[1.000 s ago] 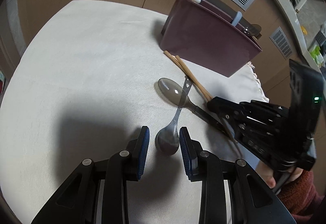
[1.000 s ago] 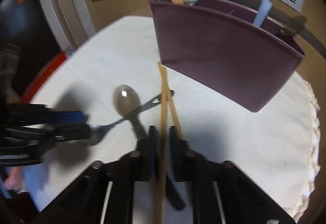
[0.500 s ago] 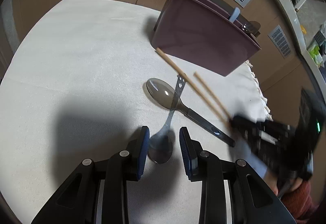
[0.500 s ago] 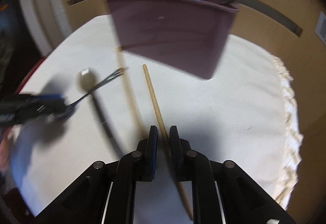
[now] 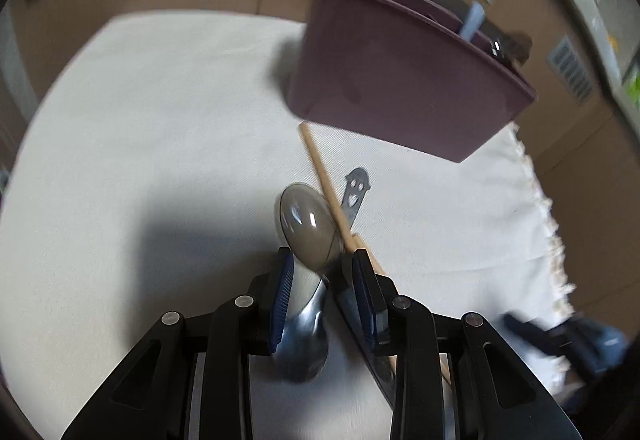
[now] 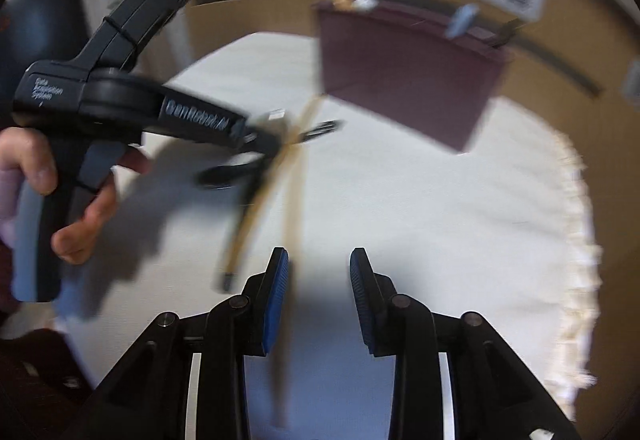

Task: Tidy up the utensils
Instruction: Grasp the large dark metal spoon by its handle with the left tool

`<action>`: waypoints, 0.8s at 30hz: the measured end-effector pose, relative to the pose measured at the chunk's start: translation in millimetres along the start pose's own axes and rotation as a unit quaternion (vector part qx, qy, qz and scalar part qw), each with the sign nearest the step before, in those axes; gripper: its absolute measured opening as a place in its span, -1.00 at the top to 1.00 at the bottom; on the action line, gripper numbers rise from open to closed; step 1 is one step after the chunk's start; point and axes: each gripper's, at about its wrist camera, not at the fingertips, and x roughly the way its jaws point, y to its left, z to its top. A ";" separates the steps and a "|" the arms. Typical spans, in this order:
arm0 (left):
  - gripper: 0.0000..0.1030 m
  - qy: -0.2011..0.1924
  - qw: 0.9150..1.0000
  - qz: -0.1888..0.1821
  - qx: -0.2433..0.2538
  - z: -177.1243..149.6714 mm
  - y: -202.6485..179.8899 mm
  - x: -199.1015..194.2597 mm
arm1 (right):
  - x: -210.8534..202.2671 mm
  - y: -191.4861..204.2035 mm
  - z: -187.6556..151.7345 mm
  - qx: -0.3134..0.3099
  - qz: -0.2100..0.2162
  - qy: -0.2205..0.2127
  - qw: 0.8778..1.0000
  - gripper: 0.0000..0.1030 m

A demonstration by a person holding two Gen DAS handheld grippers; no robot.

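between the left gripper (image 5: 322, 280) jaws, which stand apart, lies a steel spoon (image 5: 306, 324), not visibly clamped. just ahead of them a dark spoon (image 5: 308, 226), a chopstick (image 5: 324, 184) and a smiley-ended handle (image 5: 356, 192) cross loosely on the cloth-covered table (image 5: 160, 120). the right gripper (image 6: 318, 280) jaws are opening with nothing between; another chopstick (image 6: 294, 196) lies just beside its left jaw. beyond, the maroon holder (image 5: 400, 88) already keeps several utensils, so sorting looks partly done. open cloth spreads right of the right jaws, up to the fringed edge (image 6: 576, 240).
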 end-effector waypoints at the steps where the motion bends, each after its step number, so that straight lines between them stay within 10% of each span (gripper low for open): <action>1: 0.39 -0.001 1.000 0.012 0.016 1.0 -7.3 2.1 | -5.1 -1.4 -4.8 0.000 -0.019 -0.004 1.000 0.42; 12: 0.37 -0.005 0.996 0.033 0.081 -18.6 25.0 -17.6 | 6.7 -36.5 -5.3 0.039 -0.054 0.022 0.998 0.41; 24: 0.37 -0.021 1.000 0.008 -0.012 -29.0 82.0 -35.5 | 42.7 0.4 42.1 0.023 0.037 0.042 0.998 0.67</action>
